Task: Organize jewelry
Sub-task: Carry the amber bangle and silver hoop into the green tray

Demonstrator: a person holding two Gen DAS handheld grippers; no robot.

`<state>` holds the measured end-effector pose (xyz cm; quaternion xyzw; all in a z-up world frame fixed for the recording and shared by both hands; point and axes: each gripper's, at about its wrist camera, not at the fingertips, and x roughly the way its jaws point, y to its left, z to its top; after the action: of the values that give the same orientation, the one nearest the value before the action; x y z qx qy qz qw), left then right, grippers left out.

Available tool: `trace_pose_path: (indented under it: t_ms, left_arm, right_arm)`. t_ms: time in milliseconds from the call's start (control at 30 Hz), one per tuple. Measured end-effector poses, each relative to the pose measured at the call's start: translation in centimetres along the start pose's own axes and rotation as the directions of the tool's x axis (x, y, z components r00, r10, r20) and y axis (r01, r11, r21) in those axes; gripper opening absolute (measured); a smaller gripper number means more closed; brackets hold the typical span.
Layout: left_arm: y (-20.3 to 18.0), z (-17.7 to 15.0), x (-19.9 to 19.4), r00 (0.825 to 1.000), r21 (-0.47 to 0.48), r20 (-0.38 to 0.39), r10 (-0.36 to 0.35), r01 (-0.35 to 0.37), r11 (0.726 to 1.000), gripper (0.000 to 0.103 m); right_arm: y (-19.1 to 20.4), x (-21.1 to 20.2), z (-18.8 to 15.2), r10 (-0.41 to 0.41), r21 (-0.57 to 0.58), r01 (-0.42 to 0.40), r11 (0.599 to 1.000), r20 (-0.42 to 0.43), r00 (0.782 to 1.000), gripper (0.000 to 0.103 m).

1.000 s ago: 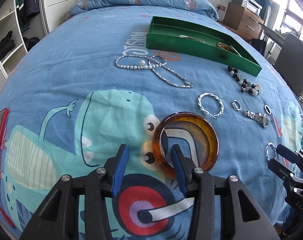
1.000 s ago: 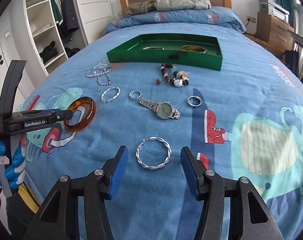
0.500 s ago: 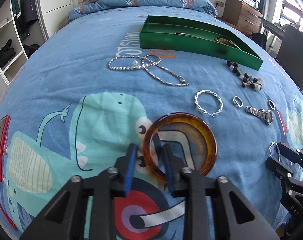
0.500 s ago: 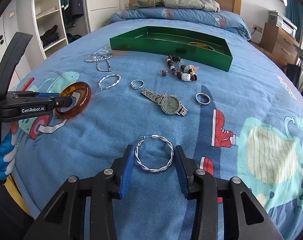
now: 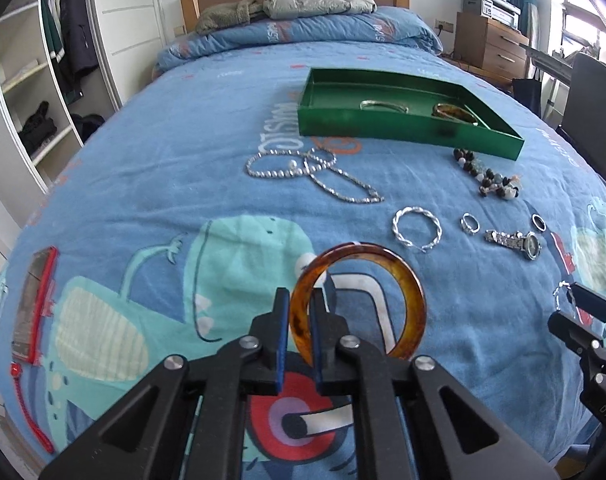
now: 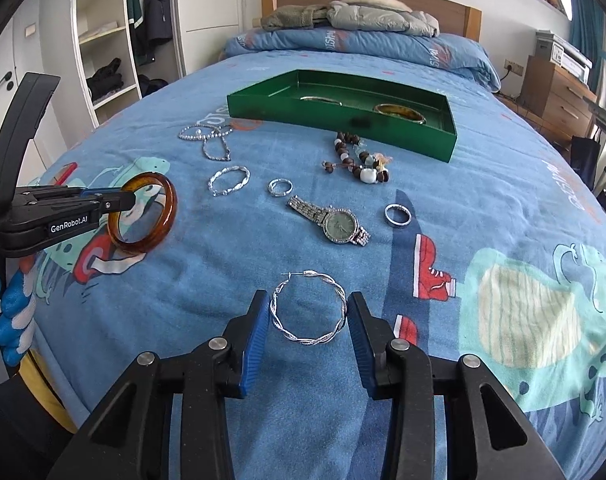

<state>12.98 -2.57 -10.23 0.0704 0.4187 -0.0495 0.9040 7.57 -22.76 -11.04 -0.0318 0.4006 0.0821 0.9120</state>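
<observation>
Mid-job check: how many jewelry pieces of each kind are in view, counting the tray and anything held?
Bangles: 3
Twisted hoops: 2
Rings: 2
Watch: 1
Bead bracelet: 1
Chains: 2
Total: 11

The bed (image 6: 503, 168), under a blue cartoon-print cover, carried a green tray (image 6: 383, 130) toward twelve o'clock. Below it lay silver chains (image 6: 207, 140), a beaded bracelet (image 6: 359, 164), a wristwatch (image 6: 337, 226), two rings and twisted silver hoops (image 6: 229, 181).
</observation>
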Motion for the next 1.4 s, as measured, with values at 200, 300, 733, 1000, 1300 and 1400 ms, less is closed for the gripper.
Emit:
trace_pose_path:
  t_ms: [200, 300, 733, 1000, 1300, 1400]
  left_arm:
    - [-0.7, 0.6, -2.3, 0.995, 0.055, 0.070, 0.069, -0.073, 0.996, 0.009]
    - [-1.1, 0.8, -3.2, 0.991, 0.077, 0.098, 0.089, -0.097, 0.992, 0.009]
    - [-1.6, 5.0, -5.2, 0.979, 0.095, 0.190, 0.069, -0.088, 0.992, 0.009]
    - [-2.2, 10.3, -4.3, 0.968, 0.083, 0.248, 0.028, -0.050, 0.995, 0.009]
    - [-2.5, 16.0, -0.4, 0.969, 0.061, 0.246, -0.005, -0.011, 0.998, 0.009]
    - [-3.1, 17.3, 1.5, 0.973, 0.067, 0.229, -0.012, -0.004, 0.998, 0.009]
  right_arm:
    - [0.1, -1.2, 0.6, 0.008, -0.002, -0.007, 1.000, 0.037, 0.999, 0.039]
    - [0.1, -1.8, 1.0, 0.008, -0.006, -0.008, 1.000, 0.053, 0.999, 0.039]
    - [-1.3, -3.6, 3.9, -0.001, -0.007, 0.002, 1.000, 0.129, 0.992, 0.039]
    - [-3.5, -3.3, 8.7, -0.031, 0.002, 0.032, 0.999, 0.192, 0.981, 0.039]
    - [-7.0, -0.9, 15.2, -0.067, 0.006, 0.068, 0.998, 0.239, 0.969, 0.039]
    - [-8.0, 0.9, 17.1, -0.070, 0.010, 0.070, 0.998, 0.232, 0.970, 0.039]
